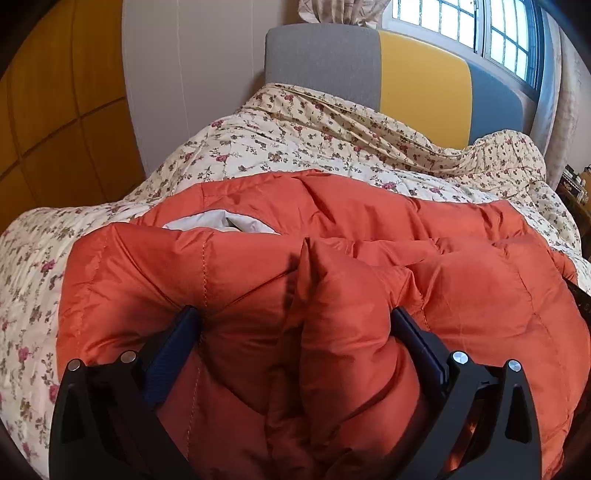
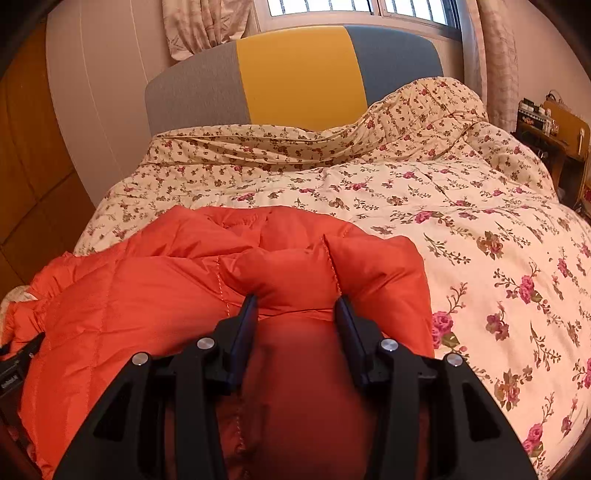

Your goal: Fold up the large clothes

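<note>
- Left wrist view: the orange quilted down jacket [image 1: 369, 236] lay on the floral duvet [image 1: 295, 147] of a bed, its long axis running across the frame from left to right, its near edge bunched up toward the camera.
- The left gripper [image 1: 295, 321] had its jaws set wide around a thick bundle of the jacket's padding; both blue pads [image 1: 173, 347] pressed into the fabric, so it gripped the jacket.
- A white lining [image 1: 218, 223] showed through an opening at the jacket's upper left, probably the collar or hem, though the view did not settle which.
- No readable writing showed in this view.
- The shell was glossy, stitched into puffy panels with orange thread, and creased into a sharp upright ridge between the pads.
- Behind stood a headboard [image 1: 421, 70] in grey, yellow and blue panels, under a barred window [image 1: 469, 26].
- Right wrist view: the jacket [image 2: 147, 280] lay on the near left part of the duvet [image 2: 461, 221], stretching away to the left.
- The right gripper [image 2: 295, 306] pinched a rounded fold of the jacket between its pads [image 2: 347, 321], jaws partly closed on it.
- A black strap [image 2: 18, 365] at the left edge carried small white lettering, too blurred to read.
- A wooden desk [image 2: 561, 129] with clutter stood at far right.
</note>
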{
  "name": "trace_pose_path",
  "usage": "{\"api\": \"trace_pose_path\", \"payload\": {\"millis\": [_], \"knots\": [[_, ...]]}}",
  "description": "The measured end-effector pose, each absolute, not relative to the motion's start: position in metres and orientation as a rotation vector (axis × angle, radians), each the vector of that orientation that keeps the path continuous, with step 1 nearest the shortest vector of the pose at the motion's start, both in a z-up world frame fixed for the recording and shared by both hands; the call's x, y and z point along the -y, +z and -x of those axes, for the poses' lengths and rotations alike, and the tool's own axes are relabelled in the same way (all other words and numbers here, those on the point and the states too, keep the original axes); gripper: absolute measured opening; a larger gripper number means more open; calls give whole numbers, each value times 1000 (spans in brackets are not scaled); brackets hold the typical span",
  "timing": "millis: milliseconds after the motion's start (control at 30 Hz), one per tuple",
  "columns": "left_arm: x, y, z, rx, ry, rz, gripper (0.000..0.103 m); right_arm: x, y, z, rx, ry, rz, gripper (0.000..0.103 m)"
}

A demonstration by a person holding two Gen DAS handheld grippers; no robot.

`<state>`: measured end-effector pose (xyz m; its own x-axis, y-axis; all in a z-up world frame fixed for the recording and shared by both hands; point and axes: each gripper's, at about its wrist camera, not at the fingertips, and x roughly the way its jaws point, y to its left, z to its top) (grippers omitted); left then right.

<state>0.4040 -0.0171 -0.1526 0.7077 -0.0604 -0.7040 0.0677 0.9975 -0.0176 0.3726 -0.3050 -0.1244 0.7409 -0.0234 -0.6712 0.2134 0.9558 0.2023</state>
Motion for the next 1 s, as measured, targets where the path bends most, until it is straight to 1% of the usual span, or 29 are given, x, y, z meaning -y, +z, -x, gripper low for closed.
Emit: {"api": "trace_pose_path", "payload": {"millis": [33,67,100,133,233,300,400,467,667,800,1000], "knots": [[16,-149,-402,-785,-75,-13,100,308,-121,-368,-722,-118,-298,52],[16,-146,-400,-795,-81,-26,100,310,-116,-364,-723,-111,-308,65],[16,-142,-396,-810,-93,-44,100,311,-108,-355,-723,-109,-311,70],[12,-135,-387,-819,-105,-56,100,312,-97,-341,-709,-100,-316,72],[-7,-119,-354,-804,-120,-15,100,318,-76,-308,-743,-81,-329,72],[-22,-113,-329,-797,-131,28,100,330,-66,-275,-775,-59,-397,72],[-44,-110,-286,-795,-136,74,100,343,-61,-226,-794,-32,-462,72],[-55,-112,-258,-790,-140,87,100,345,-60,-198,-806,-33,-448,72],[-96,-125,-191,-798,-68,97,100,351,-76,-116,-873,-53,-442,70],[-127,-134,-163,-809,-34,177,100,354,-92,-68,-918,-78,-472,68],[-143,-153,-131,-874,-85,291,100,358,-111,-29,-949,-66,-547,65]]}}
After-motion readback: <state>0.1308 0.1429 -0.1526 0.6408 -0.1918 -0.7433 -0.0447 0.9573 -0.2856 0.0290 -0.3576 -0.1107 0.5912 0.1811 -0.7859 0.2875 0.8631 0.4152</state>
